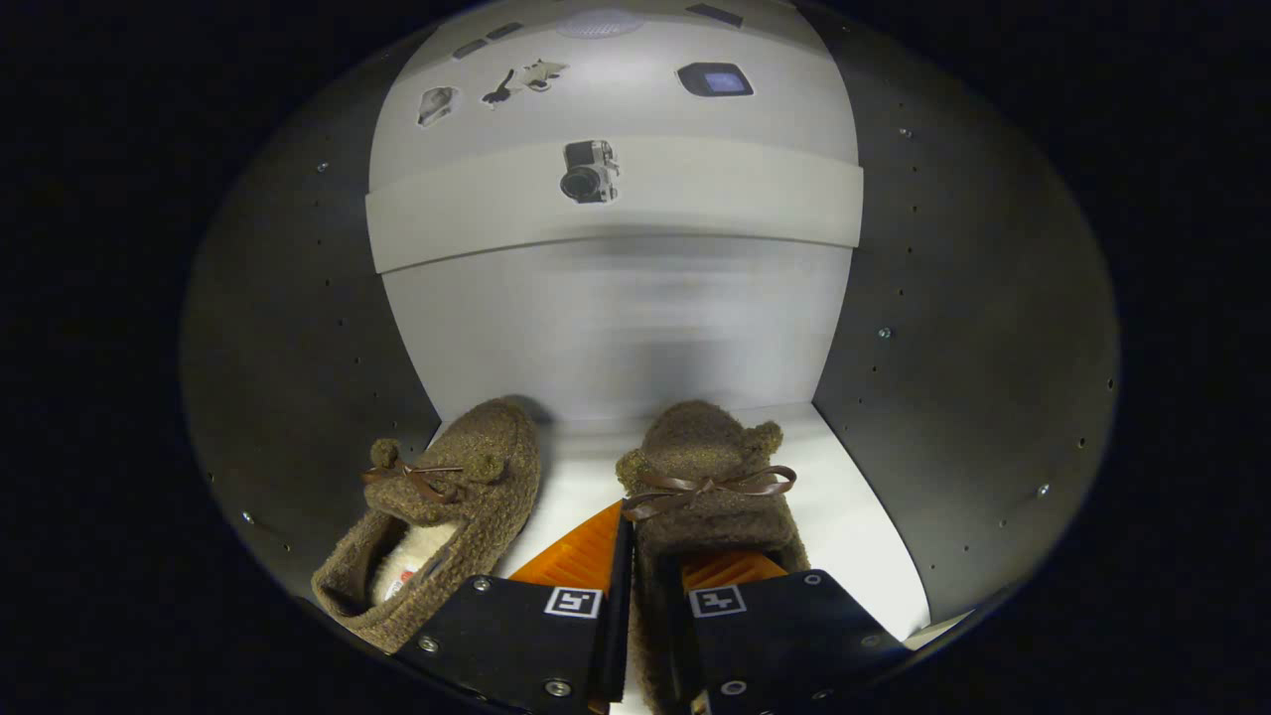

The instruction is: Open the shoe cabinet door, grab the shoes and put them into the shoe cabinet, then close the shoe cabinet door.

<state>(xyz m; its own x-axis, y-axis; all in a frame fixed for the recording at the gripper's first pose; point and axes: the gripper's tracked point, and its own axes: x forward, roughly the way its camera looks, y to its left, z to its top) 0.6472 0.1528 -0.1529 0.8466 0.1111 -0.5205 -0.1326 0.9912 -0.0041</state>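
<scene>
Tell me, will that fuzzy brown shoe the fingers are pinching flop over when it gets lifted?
Probably a bit. The right slipper looks soft and fleecy, so its toe may sag. It likely weighs little. The fingers pinch just its side wall, one inside, one outside, so it could swing.

You're looking at a pale back wall (616, 328) w/ a lighter band (715, 204) crossing it. Dark side panels (953, 377) w/ small holes are flanking a white floor (854, 526).

Two brown fuzzy slippers sit inside the open shoe cabinet (318, 328) on its white shelf, toes toward the back wall; the left slipper (447, 506) lies at ten o'clock of the fingers, angled; the right slipper (707, 487), ribbon-bowed, straddles one finger.
</scene>
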